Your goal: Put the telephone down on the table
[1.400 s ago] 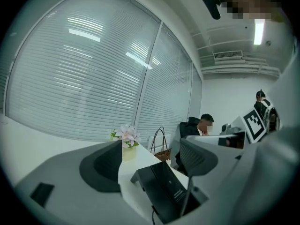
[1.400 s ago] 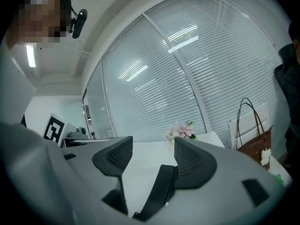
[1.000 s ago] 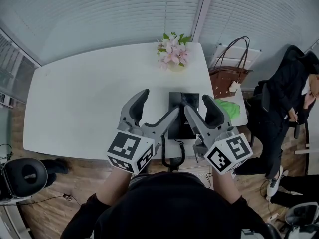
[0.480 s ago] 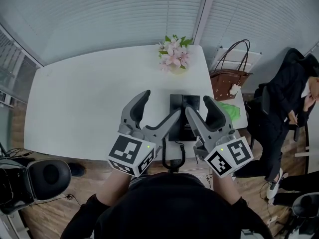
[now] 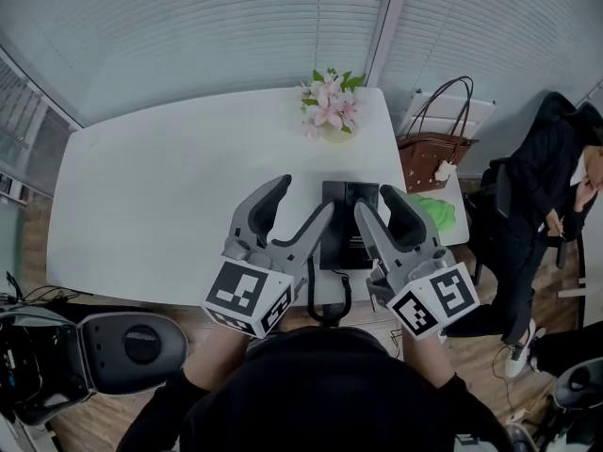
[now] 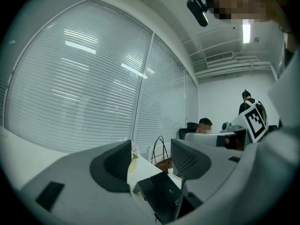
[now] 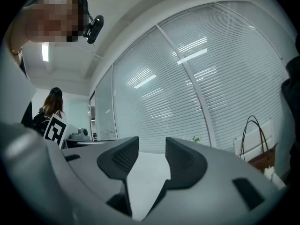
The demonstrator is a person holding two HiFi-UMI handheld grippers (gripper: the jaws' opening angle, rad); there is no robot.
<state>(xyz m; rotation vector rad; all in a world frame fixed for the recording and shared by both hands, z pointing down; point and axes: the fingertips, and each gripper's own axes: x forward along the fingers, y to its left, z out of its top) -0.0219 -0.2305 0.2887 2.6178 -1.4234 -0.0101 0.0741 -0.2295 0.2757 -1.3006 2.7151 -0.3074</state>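
I hold my left gripper [image 5: 301, 201] and my right gripper [image 5: 377, 203] side by side over the near right part of the white counter [image 5: 151, 196], both pointing level toward the far window blinds [image 5: 207, 26]; the black telephone [image 5: 339, 229] lies flat on the counter between and beneath them, near the right end, with its cord [image 5: 330, 299] hanging off the near edge; in the left gripper view my left fingers [image 6: 115, 165] stand apart, having just been closing, and they press on nothing; the telephone [image 6: 161, 193] shows low in the gap, down on the counter, and I cannot tell whether the right-hand finger touches it; in the right gripper view my right gripper [image 7: 152, 156] also has its fingers apart after narrowing just now, with only bare white counter seen between them; a bunch of pink flowers [image 5: 328, 102] stands at the far edge of the counter, beyond the telephone; a brown handbag [image 5: 433, 149] sits just off the right end; farther right a person in black [image 5: 537, 186] is seated.
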